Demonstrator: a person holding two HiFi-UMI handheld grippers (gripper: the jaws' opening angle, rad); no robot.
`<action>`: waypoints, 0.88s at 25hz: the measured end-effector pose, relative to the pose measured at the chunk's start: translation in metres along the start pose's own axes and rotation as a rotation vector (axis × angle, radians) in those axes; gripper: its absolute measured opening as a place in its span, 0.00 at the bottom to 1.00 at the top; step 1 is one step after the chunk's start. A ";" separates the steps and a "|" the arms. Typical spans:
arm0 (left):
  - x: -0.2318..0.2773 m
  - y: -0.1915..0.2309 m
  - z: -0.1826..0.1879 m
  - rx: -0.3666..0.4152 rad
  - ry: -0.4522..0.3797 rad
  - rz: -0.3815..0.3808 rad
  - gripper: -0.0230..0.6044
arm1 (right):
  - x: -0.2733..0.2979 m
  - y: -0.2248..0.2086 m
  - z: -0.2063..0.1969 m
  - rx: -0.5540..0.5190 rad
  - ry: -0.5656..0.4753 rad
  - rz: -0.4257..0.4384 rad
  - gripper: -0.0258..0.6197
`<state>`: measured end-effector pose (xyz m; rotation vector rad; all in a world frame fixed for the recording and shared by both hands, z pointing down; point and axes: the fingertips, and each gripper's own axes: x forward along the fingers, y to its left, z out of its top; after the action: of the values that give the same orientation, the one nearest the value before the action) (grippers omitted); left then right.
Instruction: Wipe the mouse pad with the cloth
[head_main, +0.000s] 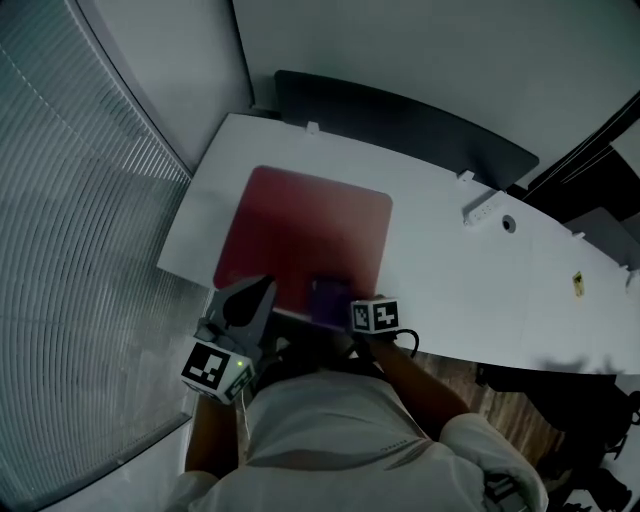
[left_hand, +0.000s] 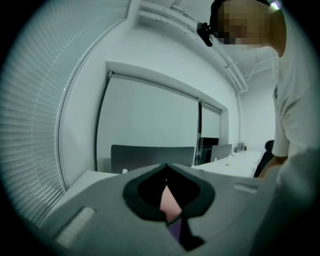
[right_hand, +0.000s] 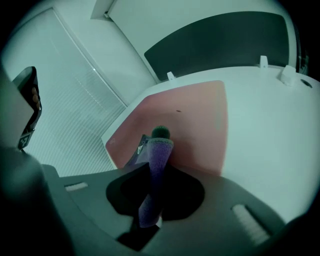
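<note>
White shirt fabric (head_main: 340, 430) fills the bottom of the head view, and both tongs reach out from it toward the white desk (head_main: 470, 280).

At lower left the left gripper (head_main: 266, 288) points up and to the right. Its tips lie over the near left corner of the dark red, round-cornered mouse pad (head_main: 305, 230); whether they touch it cannot be told. In the left gripper view its jaws meet at a closed point with nothing between them. A sliver of pink pad and a scrap of purple show through the opening behind the tips.

The right gripper (right_hand: 151, 172) is clamped on the purple cloth (right_hand: 159, 150), which is bunched into a narrow roll. In the right gripper view the roll's long axis runs from the lower centre of the frame upward, leaning slightly right. It points across the pad toward the dark grey partition panel (right_hand: 220, 40) at the top, and a dark green bit (right_hand: 160, 132) shows at its far end.

In the head view the cloth is a small purple patch at the pad's near edge, right of the edge's middle, just left of the right gripper's marker cube (head_main: 375, 316).

The pad lies on the left part of the desk, turned slightly clockwise in the frame. Slatted blinds (head_main: 70, 200) cover the left side.
</note>
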<state>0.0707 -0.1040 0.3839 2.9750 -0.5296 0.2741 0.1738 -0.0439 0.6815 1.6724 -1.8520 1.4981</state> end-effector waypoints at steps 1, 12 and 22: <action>0.004 -0.011 0.001 -0.002 0.003 0.000 0.04 | -0.009 -0.011 -0.004 0.009 -0.004 -0.004 0.11; 0.046 -0.107 0.002 0.025 -0.026 -0.007 0.04 | -0.103 -0.116 -0.038 0.014 -0.075 -0.087 0.11; 0.046 -0.126 0.020 0.045 -0.081 0.002 0.04 | -0.186 -0.148 -0.008 -0.008 -0.273 -0.157 0.11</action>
<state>0.1603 -0.0039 0.3635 3.0404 -0.5422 0.1688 0.3545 0.1006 0.6258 2.0523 -1.7978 1.2505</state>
